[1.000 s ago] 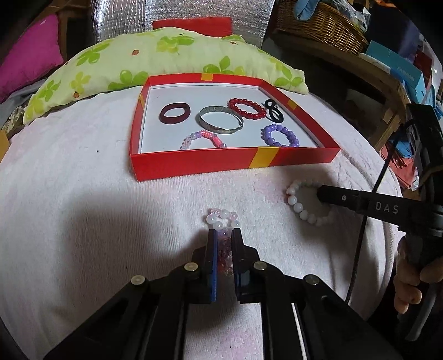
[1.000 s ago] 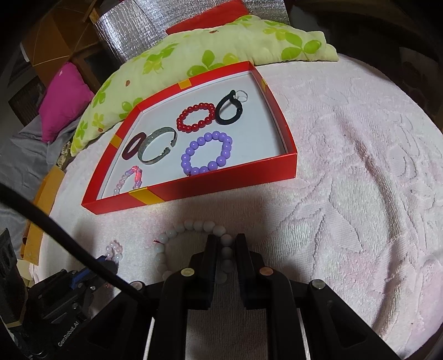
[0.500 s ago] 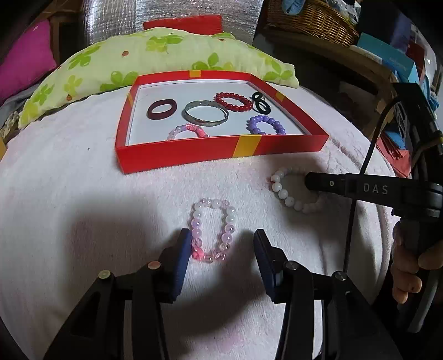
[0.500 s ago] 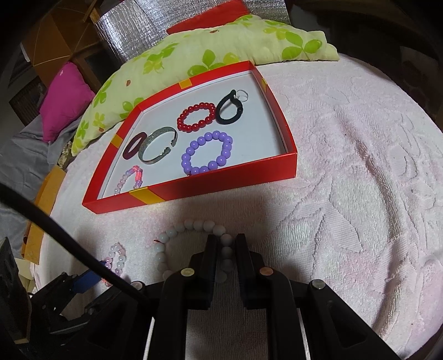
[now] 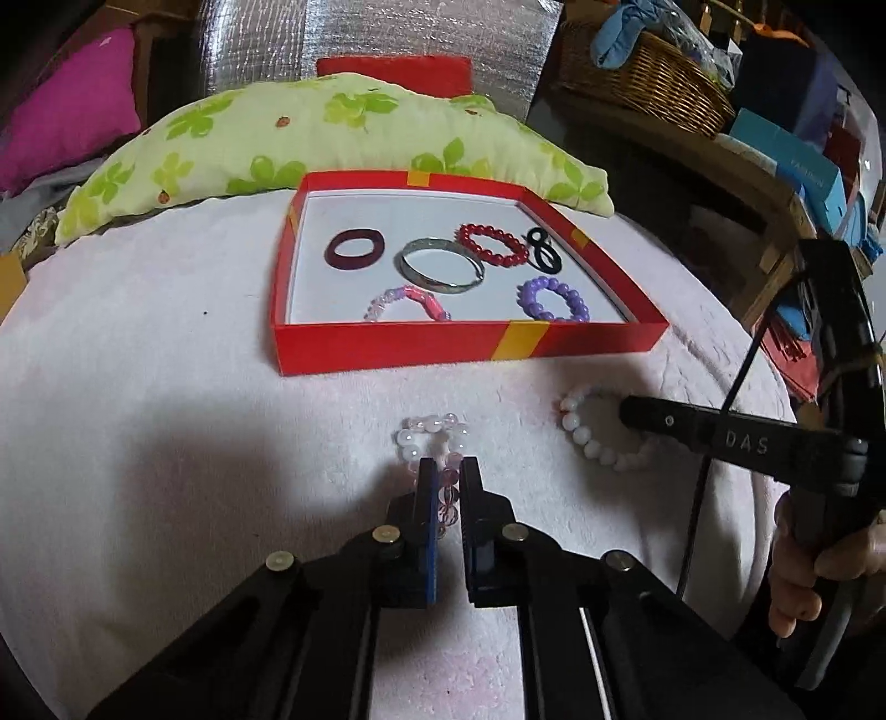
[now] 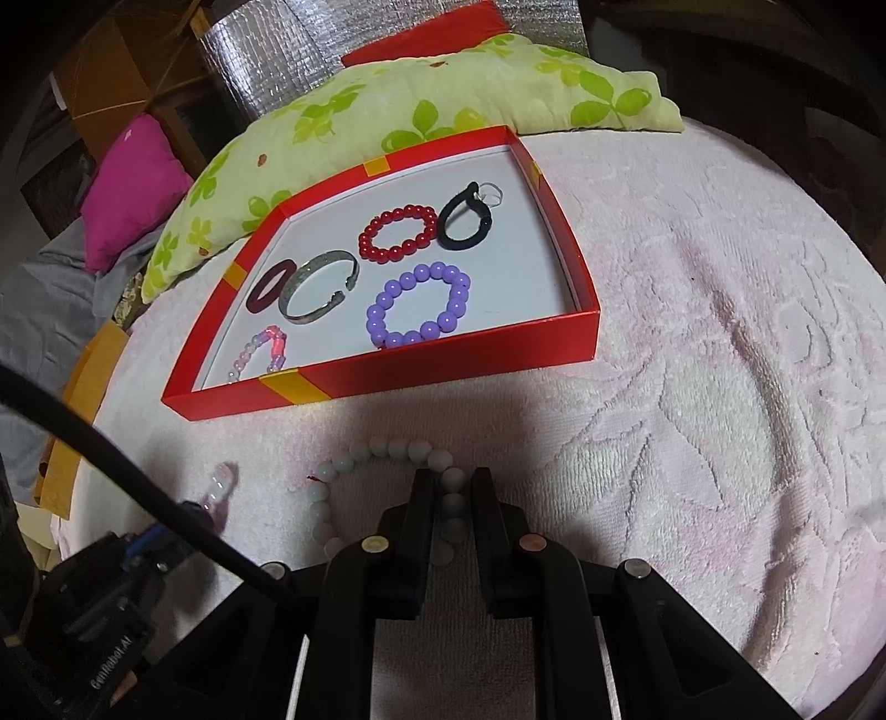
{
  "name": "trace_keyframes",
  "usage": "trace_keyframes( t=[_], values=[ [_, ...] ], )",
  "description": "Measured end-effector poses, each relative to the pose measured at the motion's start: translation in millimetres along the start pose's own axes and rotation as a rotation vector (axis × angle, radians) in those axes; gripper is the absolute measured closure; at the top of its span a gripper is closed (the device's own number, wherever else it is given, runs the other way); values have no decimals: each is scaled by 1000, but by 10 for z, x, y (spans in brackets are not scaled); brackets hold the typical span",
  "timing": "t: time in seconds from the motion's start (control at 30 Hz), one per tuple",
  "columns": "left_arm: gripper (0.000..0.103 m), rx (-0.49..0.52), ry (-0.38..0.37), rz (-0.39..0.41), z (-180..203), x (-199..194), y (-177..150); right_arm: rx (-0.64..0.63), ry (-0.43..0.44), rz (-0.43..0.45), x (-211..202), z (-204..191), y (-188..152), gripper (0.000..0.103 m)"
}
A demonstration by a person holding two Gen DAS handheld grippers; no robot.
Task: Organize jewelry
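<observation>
2 bracelets (image 5: 429, 443) (image 6: 387, 459) pinched, loops toward box (image 5: 465, 346)

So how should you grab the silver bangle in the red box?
Best to pinch the silver bangle across its thin band, coming straight down from above, since it lies flat on the floor of the red box. Probably take the side facing the purple bead bracelet; the opposite side sits right against the dark red ring, and its open gap offers nothing to squeeze.

A pale pink towel (image 6: 720, 387) covers the surface, a green leaf-print pillow (image 5: 310, 144) behind it, then silver foil sheeting (image 5: 376, 33), a magenta cushion (image 5: 66, 122) and a wicker basket (image 5: 648, 88).
</observation>
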State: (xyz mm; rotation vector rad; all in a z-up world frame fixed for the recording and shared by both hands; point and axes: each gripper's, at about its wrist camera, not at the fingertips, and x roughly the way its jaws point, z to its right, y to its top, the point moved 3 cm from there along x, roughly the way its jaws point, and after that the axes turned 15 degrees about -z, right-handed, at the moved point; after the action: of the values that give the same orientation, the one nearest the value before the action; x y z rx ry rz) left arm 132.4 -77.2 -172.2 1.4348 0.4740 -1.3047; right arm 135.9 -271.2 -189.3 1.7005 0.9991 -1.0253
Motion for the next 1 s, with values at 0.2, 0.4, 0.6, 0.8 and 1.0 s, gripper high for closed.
trace_keyframes(
  t=[0.2,0.4,0.6,0.8,1.0],
  values=[
    [95,-37,-10,34,-75,-57,27,-6,-8,3,3,-3,5,86],
    [95,-43,-20,77,-85,-136,59,-8,-10,5,2,-5,2,86],
    [95,-110,72,-1,-242,92,42,-8,-9,5,2,-5,2,86],
    [93,-123,68,-5,-287,110,31,-9,-9,5,-1,-7,0,86],
    [73,-123,23,-8,-265,101,29,-8,-9,5,1,-8,2,86]
  ],
)
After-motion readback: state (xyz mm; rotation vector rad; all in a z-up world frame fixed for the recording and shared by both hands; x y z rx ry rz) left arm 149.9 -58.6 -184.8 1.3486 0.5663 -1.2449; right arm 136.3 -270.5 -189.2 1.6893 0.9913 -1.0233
